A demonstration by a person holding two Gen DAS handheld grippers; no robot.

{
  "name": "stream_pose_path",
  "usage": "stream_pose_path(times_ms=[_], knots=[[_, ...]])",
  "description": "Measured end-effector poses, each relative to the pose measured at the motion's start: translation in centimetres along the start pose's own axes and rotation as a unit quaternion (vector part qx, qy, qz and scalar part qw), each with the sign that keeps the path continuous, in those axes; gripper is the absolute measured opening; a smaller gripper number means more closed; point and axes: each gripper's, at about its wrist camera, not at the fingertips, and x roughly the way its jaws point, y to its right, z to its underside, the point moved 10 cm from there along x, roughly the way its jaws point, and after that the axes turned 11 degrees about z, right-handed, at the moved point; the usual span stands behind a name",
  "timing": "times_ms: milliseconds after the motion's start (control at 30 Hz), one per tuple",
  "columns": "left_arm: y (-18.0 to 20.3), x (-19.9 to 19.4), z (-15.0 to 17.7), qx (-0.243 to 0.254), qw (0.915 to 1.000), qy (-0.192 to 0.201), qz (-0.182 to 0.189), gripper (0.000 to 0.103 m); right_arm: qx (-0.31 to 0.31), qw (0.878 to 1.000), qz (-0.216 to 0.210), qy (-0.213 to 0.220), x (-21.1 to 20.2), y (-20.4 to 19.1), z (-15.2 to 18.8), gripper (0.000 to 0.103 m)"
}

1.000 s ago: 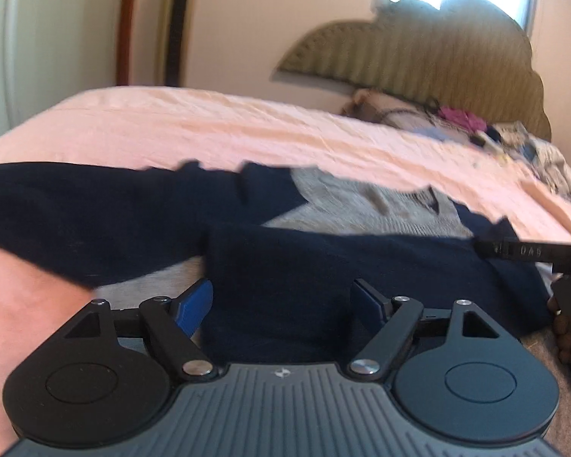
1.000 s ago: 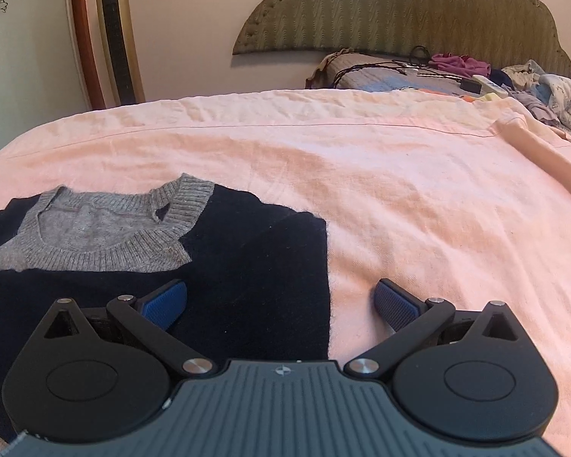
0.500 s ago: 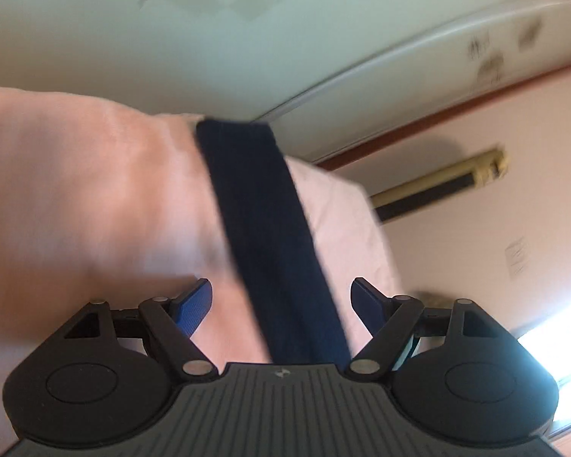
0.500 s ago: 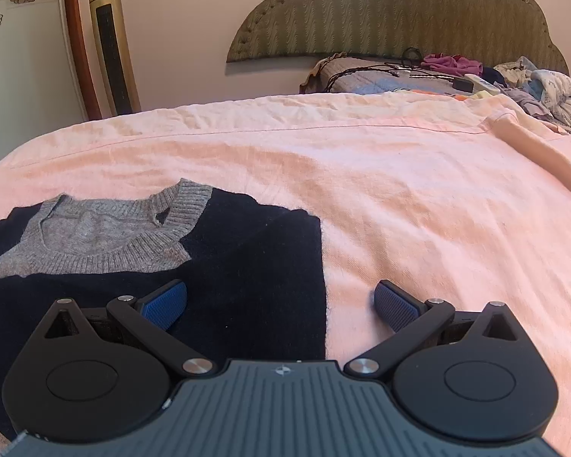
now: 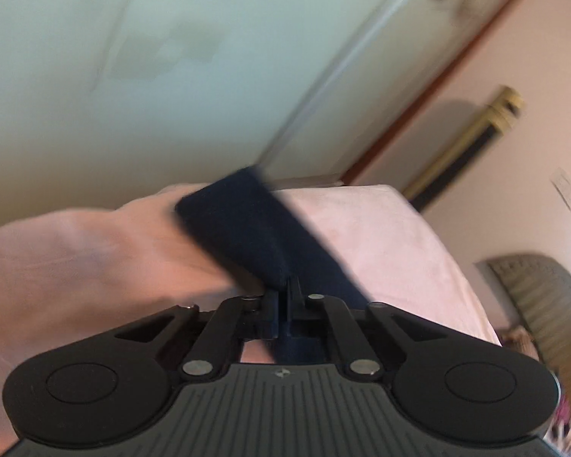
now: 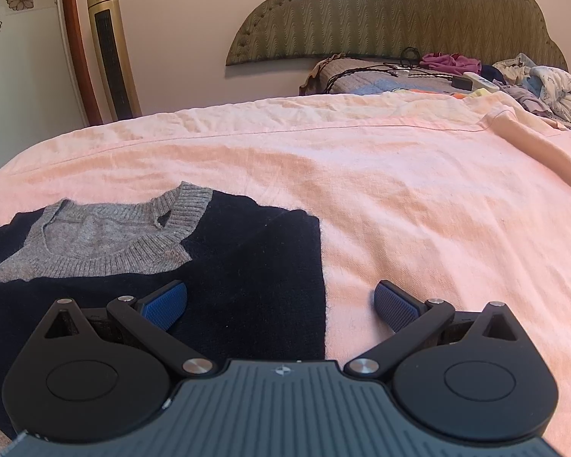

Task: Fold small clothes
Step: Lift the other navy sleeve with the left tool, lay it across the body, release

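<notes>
A navy sweater (image 6: pixel 247 266) with a grey knit collar (image 6: pixel 106 243) lies flat on the pink bedsheet (image 6: pixel 399 190). My right gripper (image 6: pixel 281 301) hovers open over the sweater's right edge, with one blue pad above navy cloth and the other above the sheet. The left wrist view is tilted and blurred. In it the navy sleeve (image 5: pixel 255 228) runs away across the sheet (image 5: pixel 380 247). My left gripper (image 5: pixel 287 289) is closing, its fingers pressed together with the sleeve's cloth pinched between them.
A padded headboard (image 6: pixel 399 11) stands at the far end of the bed. Loose clothes and cables (image 6: pixel 533 80) are heaped below it at the right. A gold tower heater (image 6: pixel 112 49) stands by the wall on the left. A pale wardrobe door (image 5: pixel 171 57) fills the left view.
My left gripper swung and rolled from the sweater body to the sleeve, then went from wide open to shut on it. The right gripper and the sweater body stayed put.
</notes>
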Motion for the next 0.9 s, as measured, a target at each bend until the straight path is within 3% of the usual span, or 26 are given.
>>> stream_pose_path(times_ms=[100,167,267,367,400,433,467,500,533,567,600,633,667,733,800,900], knots=[[8.1,-1.6,2.3,0.111,0.9913,-0.004,0.07,0.002,0.001,1.0,0.0,0.0,0.0,0.0,0.0,0.103],[14.6,-3.3,6.4,0.195,0.9713,-0.025,0.134,0.002,0.002,1.0,0.0,0.0,0.0,0.0,0.0,0.103],[22.5,-5.7,16.2,0.307,0.9201,-0.111,0.216,0.002,0.006,1.0,-0.003,0.001,0.0,0.0,0.0,0.103],[25.4,-7.1,27.1,0.412,0.8555,-0.22,0.223,0.004,0.008,1.0,-0.005,0.001,0.0,0.0,-0.1,0.103],[25.5,-7.6,29.4,0.444,0.8377,-0.23,0.218,0.003,0.01,1.0,-0.006,0.001,0.0,0.0,0.0,0.103],[25.9,-8.6,30.4,0.487,0.8234,-0.195,0.217,0.003,0.013,1.0,-0.008,0.002,0.0,0.1,0.0,0.103],[26.2,-9.8,31.3,0.525,0.8036,-0.175,0.219,0.006,0.015,1.0,-0.01,0.002,0.0,0.2,-0.1,0.103],[26.4,-10.5,31.6,0.542,0.7896,-0.177,0.225,0.009,0.018,1.0,-0.012,0.003,-0.1,0.2,-0.1,0.103],[26.5,-11.2,31.6,0.546,0.783,-0.184,0.236,0.017,0.02,1.0,-0.013,0.003,0.0,0.2,-0.1,0.103],[26.4,-11.9,31.3,0.541,0.7809,-0.187,0.25,0.024,0.021,1.0,-0.014,0.003,0.0,0.2,-0.1,0.103],[26.4,-12.7,30.7,0.532,0.7841,-0.184,0.261,0.029,0.021,1.0,-0.014,0.003,-0.1,0.2,-0.1,0.103],[26.4,-13.3,29.8,0.522,0.7915,-0.175,0.266,0.045,0.022,1.0,-0.015,0.003,-0.1,0.2,-0.1,0.103],[26.1,-13.9,29.0,0.506,0.8004,-0.166,0.274,0.069,0.023,1.0,-0.016,0.004,-0.1,0.2,-0.1,0.103],[25.7,-14.4,27.6,0.454,0.8231,-0.158,0.302,0.085,0.024,1.0,-0.017,0.004,-0.1,0.2,-0.1,0.103],[24.6,-13.5,26.8,0.411,0.8448,-0.168,0.299,0.084,0.021,1.0,-0.014,0.003,-0.1,0.2,-0.1,0.103],[22.7,-11.6,27.2,0.376,0.8655,-0.193,0.269,0.084,0.021,1.0,-0.002,-0.005,-1.2,0.2,-0.5,0.102]])
